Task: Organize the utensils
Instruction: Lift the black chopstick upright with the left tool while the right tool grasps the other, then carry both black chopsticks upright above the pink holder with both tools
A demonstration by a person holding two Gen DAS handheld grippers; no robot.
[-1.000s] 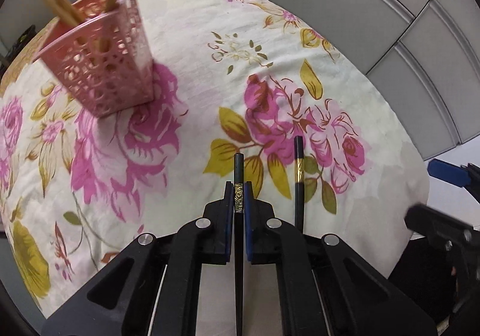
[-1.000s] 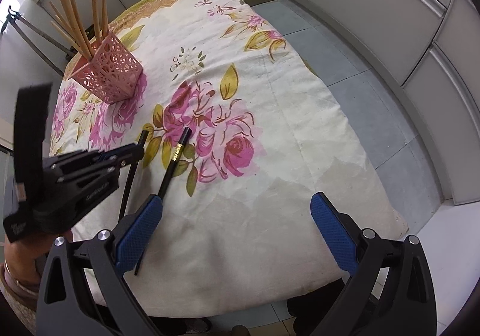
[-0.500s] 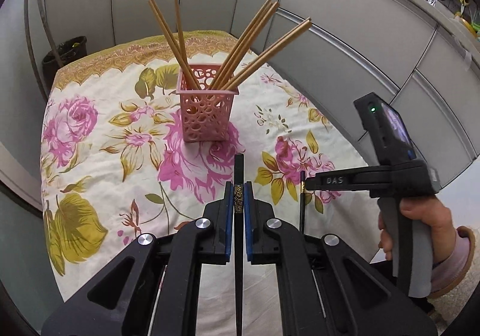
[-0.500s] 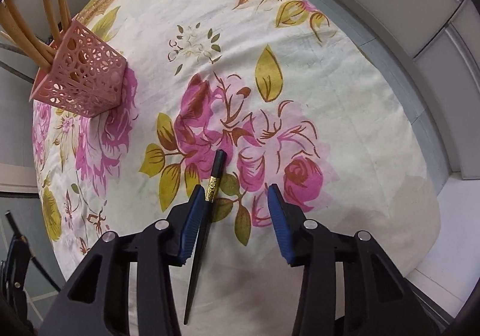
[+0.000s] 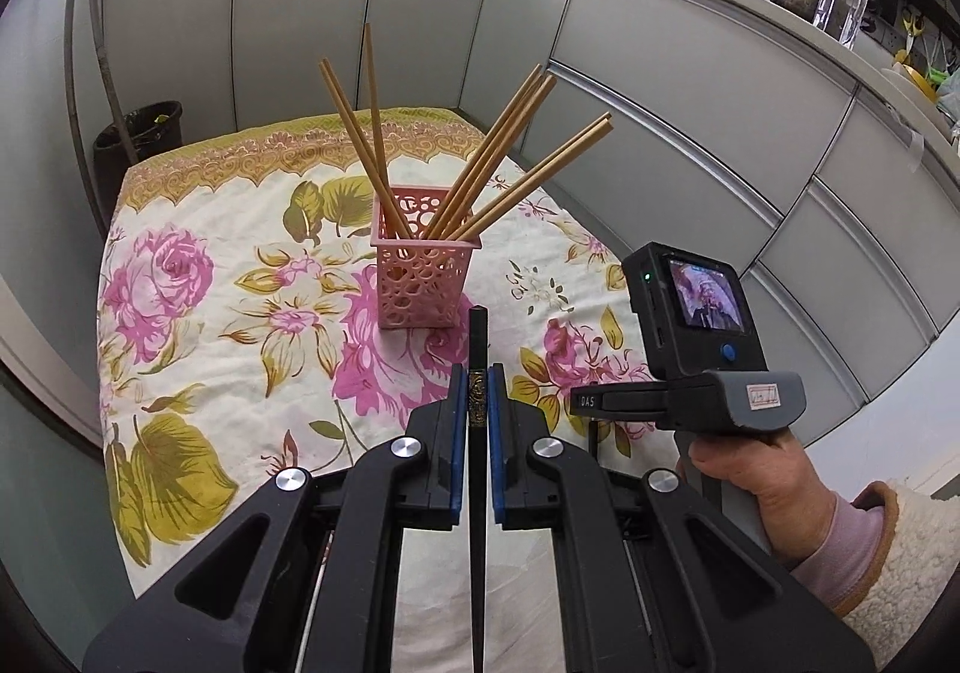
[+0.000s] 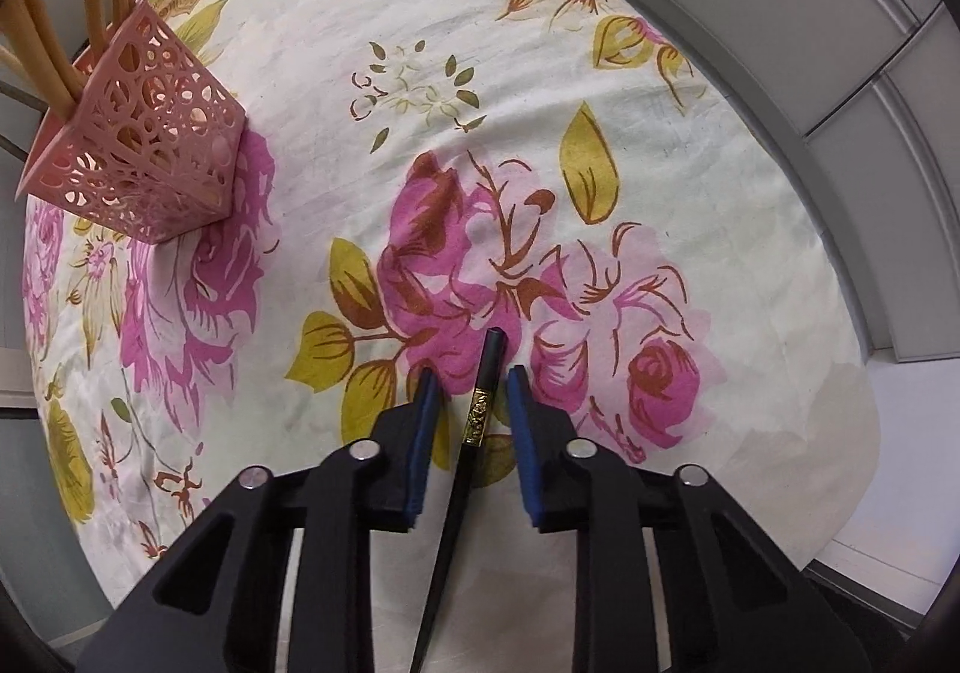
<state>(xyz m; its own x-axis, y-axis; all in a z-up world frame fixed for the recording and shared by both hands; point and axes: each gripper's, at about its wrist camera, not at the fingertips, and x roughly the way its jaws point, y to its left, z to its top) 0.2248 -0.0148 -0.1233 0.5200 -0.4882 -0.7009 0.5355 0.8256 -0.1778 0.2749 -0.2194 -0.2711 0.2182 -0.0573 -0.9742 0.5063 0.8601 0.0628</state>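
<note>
Holding one black chopstick [image 5: 477,373] clamped between its pads: left gripper [image 5: 478,379], raised above the floral tablecloth [image 5: 198,313]. Right gripper [image 6: 467,382]: jaws closing, second black chopstick [image 6: 480,403] lying on the cloth between them, pads not touching. Pink basket [image 5: 423,277] of wooden chopsticks [image 5: 510,162]: upright, mid-table.
</note>
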